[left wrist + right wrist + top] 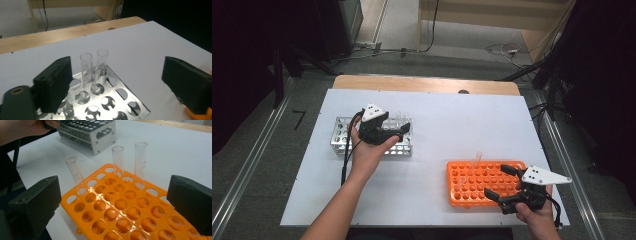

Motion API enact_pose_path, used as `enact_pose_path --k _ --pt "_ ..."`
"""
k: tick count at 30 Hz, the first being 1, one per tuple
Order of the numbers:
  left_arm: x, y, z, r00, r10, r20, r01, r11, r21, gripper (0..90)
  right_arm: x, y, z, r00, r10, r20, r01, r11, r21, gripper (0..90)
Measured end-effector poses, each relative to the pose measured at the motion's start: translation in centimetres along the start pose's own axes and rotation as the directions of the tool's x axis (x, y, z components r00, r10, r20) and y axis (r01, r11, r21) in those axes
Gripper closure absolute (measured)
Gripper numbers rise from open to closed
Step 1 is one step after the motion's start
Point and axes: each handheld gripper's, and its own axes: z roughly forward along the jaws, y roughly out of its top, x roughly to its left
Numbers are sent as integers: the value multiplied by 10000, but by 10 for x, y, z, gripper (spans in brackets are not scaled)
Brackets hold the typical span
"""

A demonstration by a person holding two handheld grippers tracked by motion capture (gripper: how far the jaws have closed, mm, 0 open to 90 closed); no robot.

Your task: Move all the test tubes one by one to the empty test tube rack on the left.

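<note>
Test tubes: two [86,67] stand upright in the metal rack [343,141] at tabletop [437,120] left, just ahead of the left tongs [112,82], released and empty. Recommended: straddle one tube squarely, clench mid-body, lift straight along its vertical axis. Right tongs [112,207] released over the orange rack [120,215], holding three tubes [140,160], one tilted.
</note>
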Motion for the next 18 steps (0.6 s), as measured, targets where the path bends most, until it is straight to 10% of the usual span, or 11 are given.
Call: enact_pose_path --k 18 --pt "-46 -34 -53 9906 515 1271 -449 9975 -539 0 21 0 33 9912 -168 -1312 274 9965 793 141"
